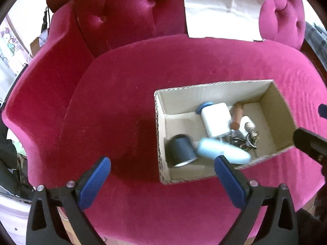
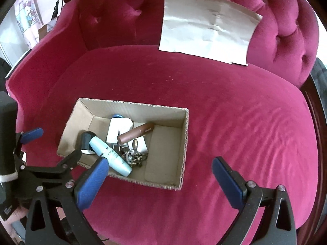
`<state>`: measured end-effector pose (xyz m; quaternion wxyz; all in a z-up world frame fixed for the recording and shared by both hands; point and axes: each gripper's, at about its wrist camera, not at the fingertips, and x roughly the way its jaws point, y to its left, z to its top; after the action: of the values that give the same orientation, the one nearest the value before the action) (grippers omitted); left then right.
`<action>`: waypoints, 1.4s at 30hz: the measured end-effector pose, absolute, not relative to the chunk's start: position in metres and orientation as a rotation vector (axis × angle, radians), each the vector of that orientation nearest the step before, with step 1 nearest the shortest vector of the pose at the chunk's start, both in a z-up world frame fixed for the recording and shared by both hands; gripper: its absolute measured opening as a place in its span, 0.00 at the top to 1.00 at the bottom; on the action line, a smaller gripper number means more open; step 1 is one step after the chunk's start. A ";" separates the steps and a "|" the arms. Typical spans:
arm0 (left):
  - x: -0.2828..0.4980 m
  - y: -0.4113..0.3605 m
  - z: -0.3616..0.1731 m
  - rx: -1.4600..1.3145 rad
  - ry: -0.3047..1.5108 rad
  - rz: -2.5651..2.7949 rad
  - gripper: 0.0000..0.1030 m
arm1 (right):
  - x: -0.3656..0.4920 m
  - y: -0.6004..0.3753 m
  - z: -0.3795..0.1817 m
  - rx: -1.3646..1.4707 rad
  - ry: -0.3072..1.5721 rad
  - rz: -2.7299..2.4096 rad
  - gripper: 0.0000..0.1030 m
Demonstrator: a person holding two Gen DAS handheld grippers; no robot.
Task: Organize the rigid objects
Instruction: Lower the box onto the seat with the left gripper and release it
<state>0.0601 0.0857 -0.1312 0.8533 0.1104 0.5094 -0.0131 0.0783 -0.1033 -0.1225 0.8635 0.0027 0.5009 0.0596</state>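
Note:
An open cardboard box (image 1: pixel 204 98) (image 2: pixel 132 112) stands on the pink velvet seat (image 1: pixel 126 106) (image 2: pixel 235 112). In it lie a light blue bottle (image 1: pixel 222 151) (image 2: pixel 111 156), blurred in the left wrist view, a dark cylinder (image 1: pixel 180 150) (image 2: pixel 85 140), a white block (image 1: pixel 216 120) (image 2: pixel 119 129), a brown tube (image 1: pixel 236 115) (image 2: pixel 136 133), a bunch of keys (image 1: pixel 248 137) (image 2: pixel 134 157) and a blue ring (image 1: pixel 204 106). My left gripper (image 1: pixel 161 160) (image 2: pixel 53 145) hangs open over the box's near left corner, holding nothing. My right gripper (image 2: pixel 160 162) (image 1: pixel 314 126) is open and empty at the box's right end.
A creased sheet of brown paper (image 1: pixel 222 12) (image 2: pixel 204 26) leans against the tufted chair back (image 1: pixel 122 16). The padded armrest (image 1: pixel 47 77) rises on the left. Beyond it are a printed cloth (image 2: pixel 26 18) and a dark cable (image 2: pixel 56 9).

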 end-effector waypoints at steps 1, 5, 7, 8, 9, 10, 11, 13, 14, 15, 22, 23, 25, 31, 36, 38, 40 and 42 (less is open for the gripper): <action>0.057 0.085 -0.126 0.229 1.067 -0.032 0.00 | 0.075 -0.104 -0.120 0.011 1.048 0.123 0.00; 0.043 0.080 -0.111 0.227 1.060 -0.035 0.00 | 0.059 -0.109 -0.105 0.025 1.033 0.099 0.00; 0.034 0.079 -0.103 0.222 1.048 -0.035 0.00 | 0.053 -0.110 -0.099 0.031 1.025 0.089 0.00; 0.030 0.078 -0.099 0.218 1.042 -0.036 0.00 | 0.048 -0.111 -0.094 0.035 1.018 0.083 0.00; 0.026 0.078 -0.096 0.212 1.037 -0.037 0.00 | 0.045 -0.111 -0.092 0.039 1.013 0.081 0.00; 0.021 0.077 -0.093 0.203 1.033 -0.043 0.00 | 0.042 -0.110 -0.089 0.042 1.009 0.080 0.00; 0.019 0.076 -0.091 0.199 1.031 -0.048 0.00 | 0.038 -0.109 -0.087 0.046 1.005 0.077 0.00; 0.012 0.073 -0.089 0.194 1.026 -0.056 0.00 | 0.031 -0.108 -0.083 0.044 0.994 0.071 0.00; 0.009 0.072 -0.089 0.196 1.024 -0.056 0.00 | 0.028 -0.107 -0.082 0.044 0.992 0.068 0.00; 0.007 0.070 -0.088 0.198 1.023 -0.059 0.00 | 0.025 -0.107 -0.082 0.046 0.992 0.072 0.00; -0.006 0.063 -0.081 0.176 1.000 -0.095 0.00 | 0.012 -0.106 -0.082 0.038 0.991 0.067 0.00; -0.007 0.062 -0.081 0.177 0.999 -0.095 0.00 | 0.010 -0.106 -0.083 0.036 0.991 0.066 0.00; -0.007 0.061 -0.080 0.179 0.996 -0.094 0.00 | 0.009 -0.106 -0.083 0.039 0.991 0.064 0.00; -0.008 0.060 -0.079 0.170 0.993 -0.094 0.00 | 0.006 -0.110 -0.081 0.048 0.987 0.063 0.00; -0.009 0.058 -0.078 0.172 0.990 -0.095 0.00 | 0.005 -0.110 -0.080 0.047 0.982 0.064 0.00; -0.009 0.058 -0.077 0.175 0.988 -0.096 0.00 | 0.004 -0.109 -0.079 0.043 0.980 0.064 0.00; -0.008 0.057 -0.077 0.175 0.988 -0.095 0.00 | 0.004 -0.108 -0.079 0.042 0.978 0.063 0.00; -0.008 0.057 -0.076 0.173 0.987 -0.095 0.00 | 0.004 -0.108 -0.077 0.044 0.976 0.062 0.00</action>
<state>-0.0084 0.0571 -0.0756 0.8760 0.0830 0.4729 -0.0456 0.0041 -0.1076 -0.0773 0.8827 0.0211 0.4686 0.0296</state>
